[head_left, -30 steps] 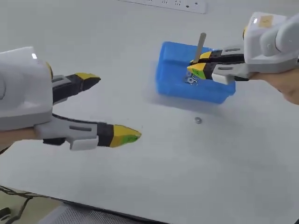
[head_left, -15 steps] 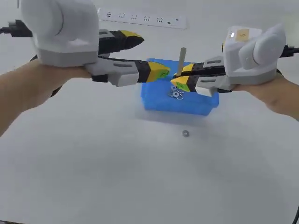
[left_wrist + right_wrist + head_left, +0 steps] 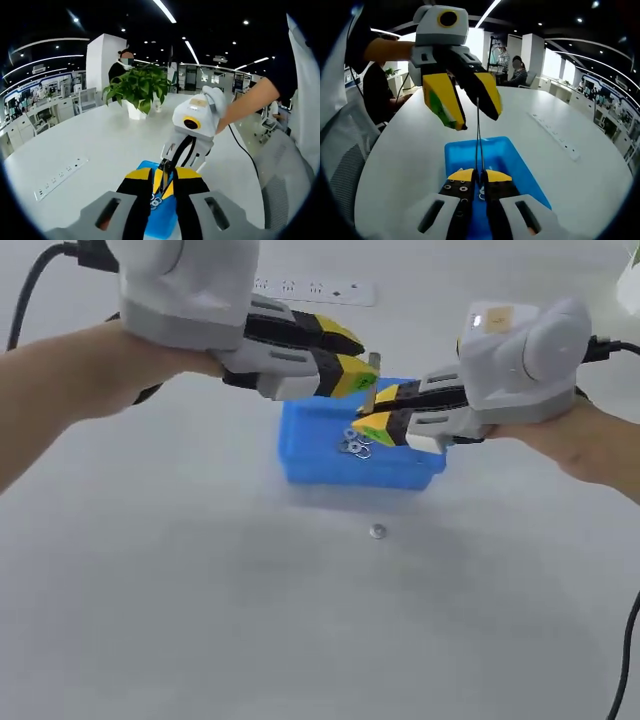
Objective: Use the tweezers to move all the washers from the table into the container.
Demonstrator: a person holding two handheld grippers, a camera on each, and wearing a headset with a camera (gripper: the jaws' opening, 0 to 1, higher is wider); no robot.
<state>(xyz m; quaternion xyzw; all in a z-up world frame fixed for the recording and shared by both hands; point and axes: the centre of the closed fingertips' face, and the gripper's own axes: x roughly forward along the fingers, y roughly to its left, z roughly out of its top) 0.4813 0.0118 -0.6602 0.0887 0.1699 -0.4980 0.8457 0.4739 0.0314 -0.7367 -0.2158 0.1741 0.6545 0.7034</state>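
The right claw (image 3: 480, 176) is pressed together on the tweezers (image 3: 478, 140), which rise straight ahead of it above the blue container (image 3: 520, 170). The left claw (image 3: 477, 119) faces it with jaws spread on either side of the tweezers' far end. Several washers (image 3: 353, 444) lie in the container just below the right claw. A loose washer (image 3: 377, 531) sits on the tabletop (image 3: 200, 590) beyond the container's near wall, apart from both claws.
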